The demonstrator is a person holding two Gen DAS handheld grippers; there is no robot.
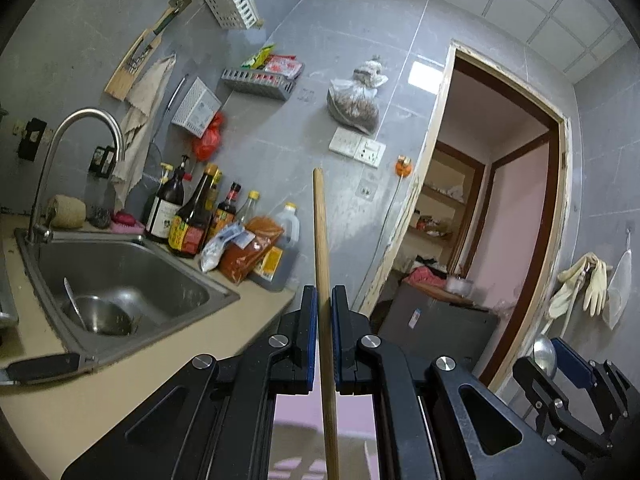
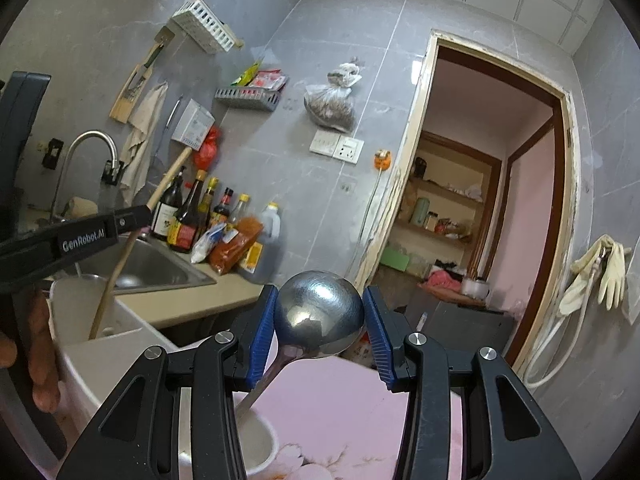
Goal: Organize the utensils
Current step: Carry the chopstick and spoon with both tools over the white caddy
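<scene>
"GenRobot.AI" lettering on left hand-held gripper (image 2: 148, 213), bottle labels (image 2: 185, 236) probably illegible

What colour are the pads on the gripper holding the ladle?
Blue pads, seen best from the right wrist view.

Ladle (image 2: 320, 314): polished metal, mirror-glossy bowl, smooth. Stick handle (image 1: 321, 232): pale wood, matt, unvarnished in look. Sink (image 1: 120, 276): brushed steel, dull sheen, spotted. Faucet (image 1: 80, 140): bright metal. Gripper (image 2: 320, 320) pads: blue ribbed plastic or rubber; arms matt black plastic with metal pins. Table (image 1: 60, 408): smooth beige, matt. Wall (image 1: 280, 120): grey tile, slight gloss. Gloves (image 2: 600, 272): pale rubber.
</scene>
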